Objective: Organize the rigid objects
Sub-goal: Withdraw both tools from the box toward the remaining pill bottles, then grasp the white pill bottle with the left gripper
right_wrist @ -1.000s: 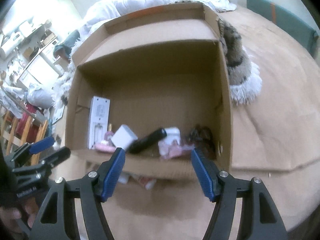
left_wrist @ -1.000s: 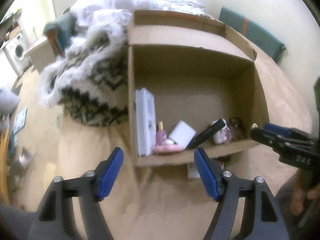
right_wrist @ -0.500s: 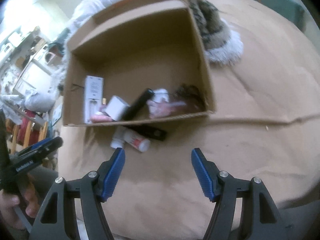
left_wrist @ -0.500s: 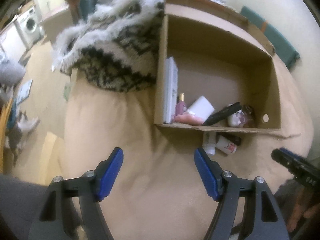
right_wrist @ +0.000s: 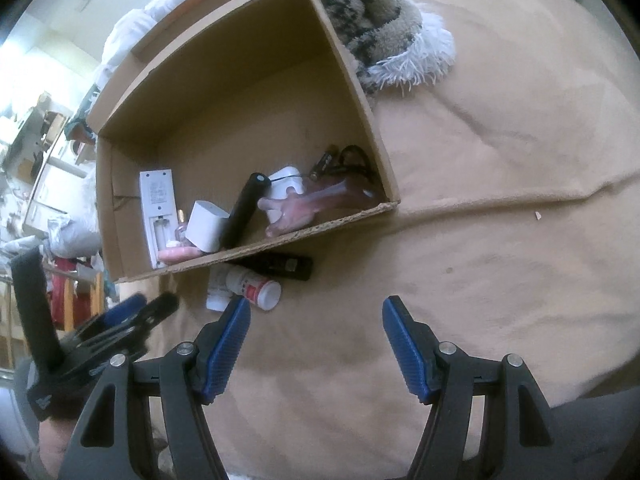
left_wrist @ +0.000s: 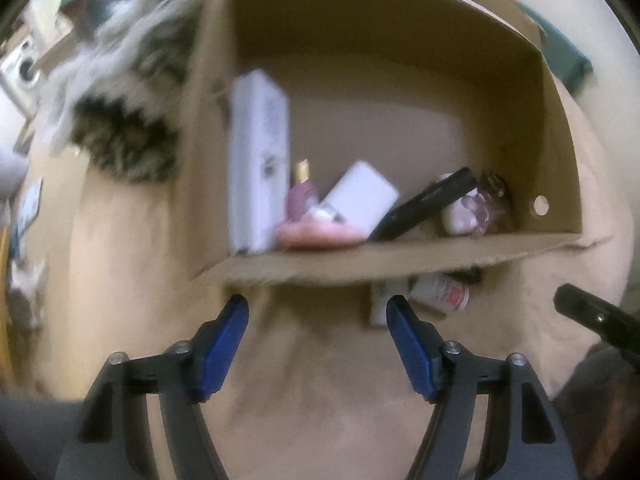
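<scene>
Brown cardboard box [right_wrist: 360, 120] on tan blanket-covered bed [right_wrist: 500, 240] is partly filled: white remote [right_wrist: 157, 204], black cylinder [right_wrist: 244, 210], pink items are seen inside. Left outside, at box's 6 o'clock: white red-labelled bottle [right_wrist: 252, 289], black flat bar [right_wrist: 284, 266]. Left claw [left_wrist: 318, 334] is closing, nothing between; right claw [right_wrist: 316, 336] is held wide, empty.
</scene>
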`<state>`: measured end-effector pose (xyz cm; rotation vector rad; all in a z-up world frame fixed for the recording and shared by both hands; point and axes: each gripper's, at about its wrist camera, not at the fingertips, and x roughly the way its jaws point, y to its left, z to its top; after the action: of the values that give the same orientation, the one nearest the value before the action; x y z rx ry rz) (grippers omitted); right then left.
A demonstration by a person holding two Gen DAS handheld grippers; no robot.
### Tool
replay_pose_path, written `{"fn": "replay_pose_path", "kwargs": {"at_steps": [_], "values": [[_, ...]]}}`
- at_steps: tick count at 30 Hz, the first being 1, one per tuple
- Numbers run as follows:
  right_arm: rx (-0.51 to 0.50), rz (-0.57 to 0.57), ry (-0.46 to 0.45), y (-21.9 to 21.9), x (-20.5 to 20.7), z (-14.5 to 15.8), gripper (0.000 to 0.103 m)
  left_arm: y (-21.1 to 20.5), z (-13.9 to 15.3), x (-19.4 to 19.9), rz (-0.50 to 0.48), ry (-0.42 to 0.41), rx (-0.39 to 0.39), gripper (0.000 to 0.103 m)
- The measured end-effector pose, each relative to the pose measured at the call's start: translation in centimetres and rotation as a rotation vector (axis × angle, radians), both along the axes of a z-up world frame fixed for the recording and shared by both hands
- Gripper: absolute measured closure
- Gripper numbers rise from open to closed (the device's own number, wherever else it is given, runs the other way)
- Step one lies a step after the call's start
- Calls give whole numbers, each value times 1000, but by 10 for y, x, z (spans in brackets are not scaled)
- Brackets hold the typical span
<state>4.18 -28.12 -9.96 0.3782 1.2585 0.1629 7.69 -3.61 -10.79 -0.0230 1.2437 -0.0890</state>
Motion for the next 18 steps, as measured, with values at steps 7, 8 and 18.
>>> {"fn": "replay_pose_path", "kwargs": {"at_steps": [7, 8, 18], "values": [[27, -9, 17, 0, 5, -3, 31, -20, -33, 23, -59, 83, -52, 48], [28, -7, 16, 1, 5, -3, 31, -20, -36, 25, -58, 90, -67, 50], [10, 32, 35, 13, 11, -10, 31, -30, -47, 30, -81, 124, -110, 78]]}}
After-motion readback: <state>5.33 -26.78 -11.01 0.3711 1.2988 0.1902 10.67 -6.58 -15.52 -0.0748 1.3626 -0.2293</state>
